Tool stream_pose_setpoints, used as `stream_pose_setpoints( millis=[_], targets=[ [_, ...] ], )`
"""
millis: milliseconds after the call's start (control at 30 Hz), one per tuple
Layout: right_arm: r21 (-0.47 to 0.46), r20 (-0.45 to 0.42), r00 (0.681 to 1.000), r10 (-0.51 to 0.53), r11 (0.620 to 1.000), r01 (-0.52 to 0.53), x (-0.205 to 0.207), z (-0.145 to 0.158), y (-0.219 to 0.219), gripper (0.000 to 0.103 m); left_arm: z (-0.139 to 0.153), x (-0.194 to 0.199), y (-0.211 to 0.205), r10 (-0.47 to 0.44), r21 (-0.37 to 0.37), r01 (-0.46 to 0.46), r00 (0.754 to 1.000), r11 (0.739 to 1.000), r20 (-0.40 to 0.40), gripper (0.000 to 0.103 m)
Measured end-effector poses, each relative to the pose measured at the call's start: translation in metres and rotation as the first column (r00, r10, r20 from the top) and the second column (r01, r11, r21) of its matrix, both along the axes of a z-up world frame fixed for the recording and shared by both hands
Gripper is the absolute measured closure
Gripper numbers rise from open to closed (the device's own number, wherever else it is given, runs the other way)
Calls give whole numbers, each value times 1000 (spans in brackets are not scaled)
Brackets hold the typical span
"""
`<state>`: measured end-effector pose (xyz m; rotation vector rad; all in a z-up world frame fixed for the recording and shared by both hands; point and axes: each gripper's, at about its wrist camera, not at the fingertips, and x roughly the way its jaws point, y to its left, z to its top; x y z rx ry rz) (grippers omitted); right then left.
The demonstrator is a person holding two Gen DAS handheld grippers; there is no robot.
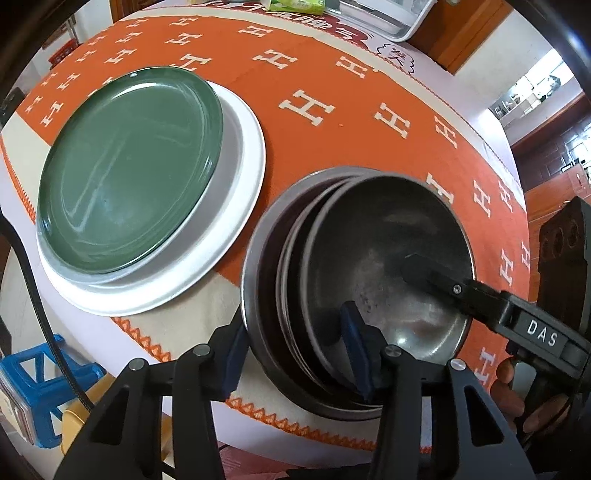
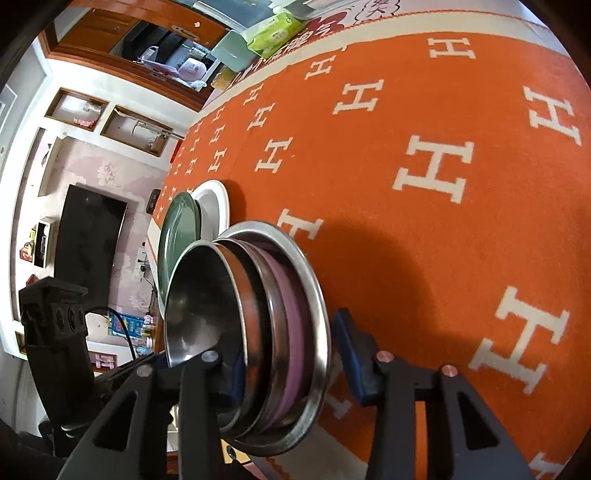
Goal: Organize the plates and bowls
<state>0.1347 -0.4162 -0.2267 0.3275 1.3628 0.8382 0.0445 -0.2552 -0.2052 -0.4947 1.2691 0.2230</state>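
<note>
A stack of nested steel bowls (image 1: 388, 240) with a pinkish one among them (image 2: 291, 332) stands by the table's near edge. My left gripper (image 1: 295, 332) straddles its near rim, one blue pad (image 1: 234, 354) outside the outer bowl and the other inside the inner bowl; I see no firm pinch. My right gripper (image 2: 288, 350) straddles the opposite rim, with one finger (image 1: 424, 269) inside the inner bowl and its outer pad (image 2: 351, 350) a sliver off the outer rim. Left of the bowls, a green plate (image 1: 129, 166) lies on a larger white plate (image 1: 243, 177).
An orange cloth with white H marks (image 1: 332, 92) covers the table; its zigzag hem runs just under the bowls. A white tray (image 1: 388, 18) and a green tissue pack (image 2: 275, 31) sit at the far edge. A blue stool (image 1: 40, 380) stands below the table.
</note>
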Motion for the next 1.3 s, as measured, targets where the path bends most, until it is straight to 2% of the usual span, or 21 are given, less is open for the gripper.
stream_pose_setpoints(
  millis=[167,300,667,767,1033,1300],
  targets=[
    [-2,5,1000,-2,1000,2,-1,1,-2,61,0,1,-2,-8,9,8,1000,1000,1,58],
    [-45,43,999,8,999,-6,-3,8,1,68,5,4,-4,-23,28,23,1000,999,9,58],
    [-27,179,984,-16,999,21,-17,44,-2,69,47,4,-5,-87,99,78,992,992,96,58],
    [-18,192,980,-44,999,49,-20,52,1,69,55,5,-2,-112,108,100,988,989,106,58],
    [33,190,976,-108,994,103,-26,68,23,69,82,-1,24,-177,168,153,974,974,139,58],
    [68,209,968,-141,989,129,-28,80,70,69,98,-1,68,-221,210,187,963,960,154,58]
  ],
)
